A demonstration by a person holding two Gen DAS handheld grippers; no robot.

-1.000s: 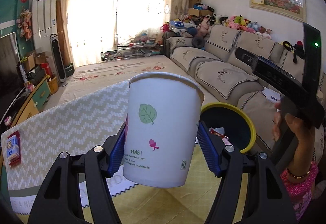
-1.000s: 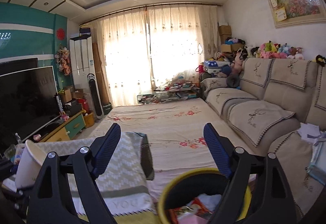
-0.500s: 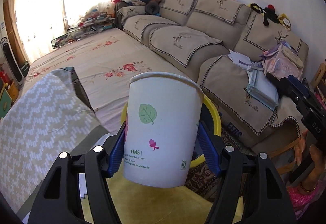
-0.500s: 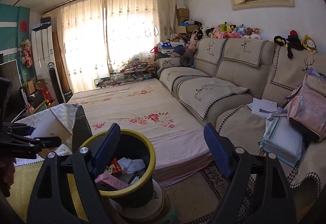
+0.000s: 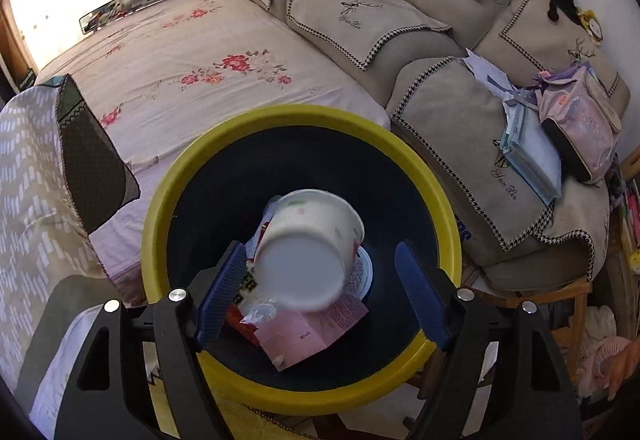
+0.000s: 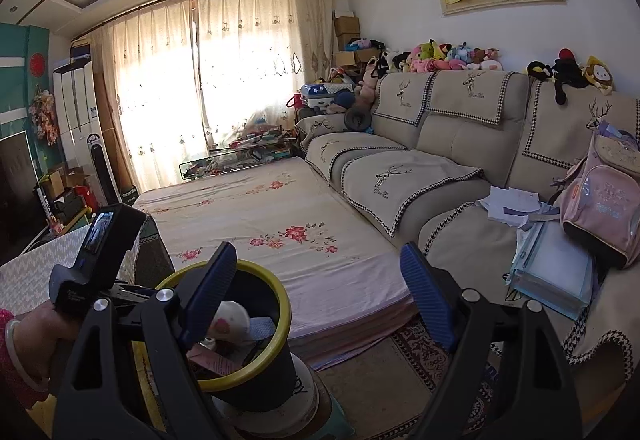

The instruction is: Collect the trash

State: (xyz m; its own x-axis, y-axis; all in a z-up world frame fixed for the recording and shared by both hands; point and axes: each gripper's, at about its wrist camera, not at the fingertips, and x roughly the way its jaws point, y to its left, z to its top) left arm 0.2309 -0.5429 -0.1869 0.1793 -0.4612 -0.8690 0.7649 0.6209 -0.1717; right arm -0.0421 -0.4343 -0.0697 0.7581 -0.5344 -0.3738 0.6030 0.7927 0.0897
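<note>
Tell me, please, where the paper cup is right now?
In the left wrist view, the paper cup is inside the yellow-rimmed bin, bottom up over the pink wrapper, below the open left gripper.

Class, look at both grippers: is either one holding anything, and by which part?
Nothing is held. The left gripper is open above the paper cup; the right gripper is open too.
</note>
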